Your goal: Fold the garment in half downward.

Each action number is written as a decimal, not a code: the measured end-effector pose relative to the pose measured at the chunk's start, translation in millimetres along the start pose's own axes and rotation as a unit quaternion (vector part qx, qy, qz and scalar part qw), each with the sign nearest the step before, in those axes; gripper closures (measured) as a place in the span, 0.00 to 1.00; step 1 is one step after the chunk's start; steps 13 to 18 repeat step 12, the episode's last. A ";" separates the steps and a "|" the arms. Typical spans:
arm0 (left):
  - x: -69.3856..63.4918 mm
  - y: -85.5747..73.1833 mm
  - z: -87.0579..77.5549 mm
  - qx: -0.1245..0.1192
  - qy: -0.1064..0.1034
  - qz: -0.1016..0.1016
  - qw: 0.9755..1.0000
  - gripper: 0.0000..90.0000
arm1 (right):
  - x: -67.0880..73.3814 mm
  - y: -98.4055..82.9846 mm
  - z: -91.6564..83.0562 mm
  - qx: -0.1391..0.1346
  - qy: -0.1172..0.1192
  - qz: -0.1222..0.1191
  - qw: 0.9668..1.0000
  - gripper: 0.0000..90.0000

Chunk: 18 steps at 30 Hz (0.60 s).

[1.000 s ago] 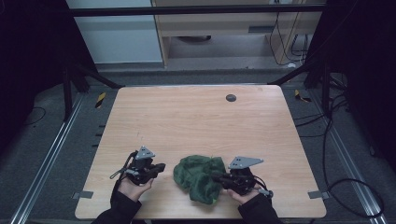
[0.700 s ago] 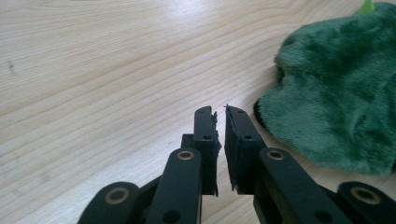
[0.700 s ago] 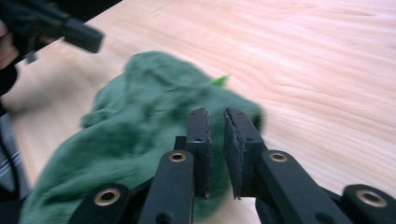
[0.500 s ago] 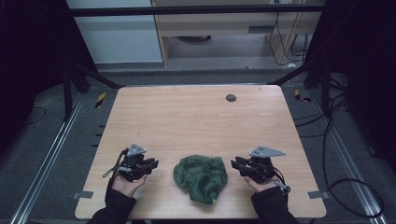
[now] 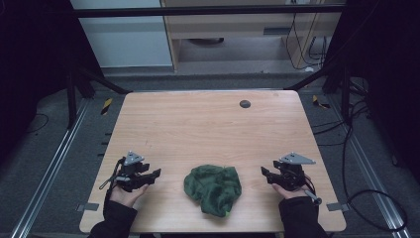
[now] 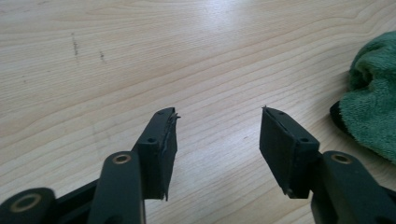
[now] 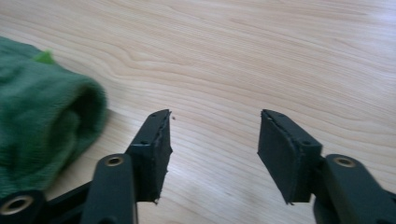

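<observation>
Just crumpled green cloth (image 5: 213,189), untouched.

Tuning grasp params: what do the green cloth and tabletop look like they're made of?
Green cloth: looks like terry or microfibre towelling, a fuzzy matte looped nap in the left gripper view, lying crumpled in soft folds. Tabletop: light wood-grain surface, likely laminate or veneer, smooth with a soft sheen; I cannot tell which.

Left gripper (image 6: 217,123) jaws apart above table (image 6: 140,51), green cloth (image 6: 373,107) beside
</observation>
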<state>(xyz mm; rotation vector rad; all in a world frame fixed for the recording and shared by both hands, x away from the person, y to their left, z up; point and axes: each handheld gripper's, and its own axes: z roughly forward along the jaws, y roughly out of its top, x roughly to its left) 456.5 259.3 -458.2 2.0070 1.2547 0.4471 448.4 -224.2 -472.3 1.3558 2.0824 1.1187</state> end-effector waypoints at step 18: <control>15.8 -8.2 3.5 0.005 0.019 0.005 1.000 0.35 | -20.2 -7.8 0.7 0.014 -0.035 0.021 0.999 0.33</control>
